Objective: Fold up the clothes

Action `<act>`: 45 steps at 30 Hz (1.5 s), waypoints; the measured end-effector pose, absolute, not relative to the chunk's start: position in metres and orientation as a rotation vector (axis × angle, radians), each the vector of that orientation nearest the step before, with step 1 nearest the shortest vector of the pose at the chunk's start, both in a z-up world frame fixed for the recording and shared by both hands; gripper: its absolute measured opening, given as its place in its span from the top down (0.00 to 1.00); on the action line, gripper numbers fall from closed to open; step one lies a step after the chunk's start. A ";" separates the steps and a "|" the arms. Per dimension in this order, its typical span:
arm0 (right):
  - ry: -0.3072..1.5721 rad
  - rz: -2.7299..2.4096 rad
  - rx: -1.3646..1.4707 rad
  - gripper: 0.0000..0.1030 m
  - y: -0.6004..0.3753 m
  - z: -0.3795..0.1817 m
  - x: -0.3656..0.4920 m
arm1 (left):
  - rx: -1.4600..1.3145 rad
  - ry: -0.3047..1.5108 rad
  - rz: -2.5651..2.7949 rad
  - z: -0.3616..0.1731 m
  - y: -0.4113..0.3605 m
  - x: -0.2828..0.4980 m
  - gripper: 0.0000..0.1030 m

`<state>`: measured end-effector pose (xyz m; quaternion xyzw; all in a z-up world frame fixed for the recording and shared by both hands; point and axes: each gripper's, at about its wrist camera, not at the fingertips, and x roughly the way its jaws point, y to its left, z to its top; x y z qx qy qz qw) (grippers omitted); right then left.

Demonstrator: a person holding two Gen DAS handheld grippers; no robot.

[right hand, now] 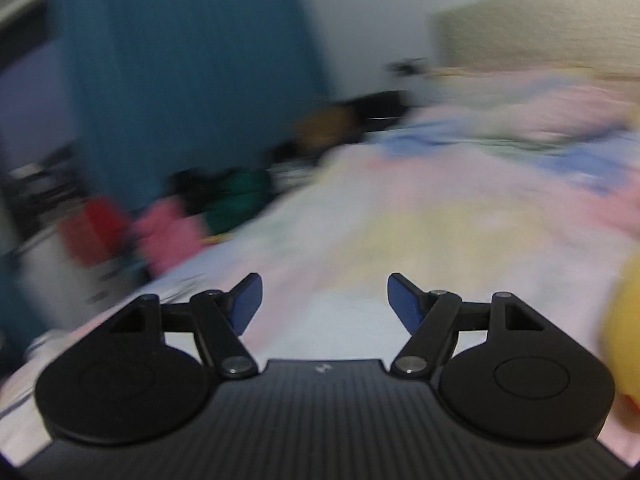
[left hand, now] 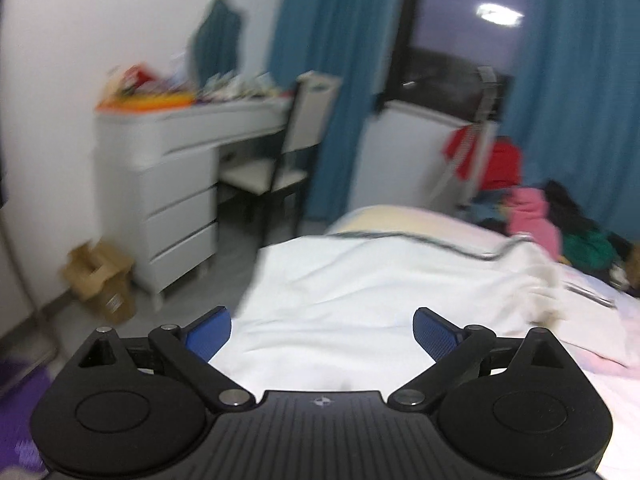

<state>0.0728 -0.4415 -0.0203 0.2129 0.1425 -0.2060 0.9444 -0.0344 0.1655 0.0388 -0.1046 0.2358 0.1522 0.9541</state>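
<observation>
Jaws: both pairs apart, nothing between them. My left gripper (left hand: 322, 330) hangs over a white garment (left hand: 380, 280) spread on the bed (left hand: 616, 360), directly ahead of and beneath its fingertips. My right gripper (right hand: 325, 302) faces bare bedsheet; a clothes pile (right hand: 192, 216) lies ahead to its left. Whether the garment is folded, I cannot tell. Handling note: pinch an edge, not mid-cloth, and lift both sides evenly.

– Where can my left claw (left hand: 322, 330) pass?
– Over the white garment (left hand: 360, 292) on the bed (left hand: 608, 392); a clothes pile (left hand: 560, 224) blocks the far right corner
– And my right claw (right hand: 325, 300)?
– Bare bedsheet ahead; a yellow toy (right hand: 622, 320) crowds its right, rumpled bedding (right hand: 520, 120) lies beyond
</observation>
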 end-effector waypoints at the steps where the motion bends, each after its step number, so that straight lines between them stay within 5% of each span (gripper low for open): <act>1: 0.298 -0.349 0.425 0.31 -0.431 -0.018 0.072 | -0.196 0.462 0.279 0.042 0.147 -0.031 0.04; 15: 0.317 0.080 0.242 0.31 -0.333 -0.018 0.055 | -0.050 0.413 -0.007 0.009 -0.061 0.054 0.04; 26: 0.312 0.112 0.224 0.31 -0.304 -0.032 0.070 | -0.032 0.458 0.013 -0.051 -0.049 0.091 0.04; 29: 0.392 0.117 0.330 0.42 -0.312 -0.044 0.095 | -0.057 0.464 0.006 -0.054 -0.037 0.087 0.04; 33: 0.498 0.122 0.472 0.71 -0.323 -0.059 0.128 | -0.051 0.475 0.024 -0.056 -0.026 0.080 0.04; 35: 0.551 0.124 0.542 0.75 -0.328 -0.066 0.144 | -0.060 0.491 0.031 -0.060 -0.024 0.078 0.04; 40: 0.668 0.098 0.724 0.69 -0.344 -0.091 0.195 | -0.114 0.538 -0.005 -0.073 -0.023 0.082 0.04; 45: 0.688 -0.001 0.969 0.47 -0.373 -0.143 0.258 | -0.123 0.555 -0.040 -0.086 -0.025 0.095 0.04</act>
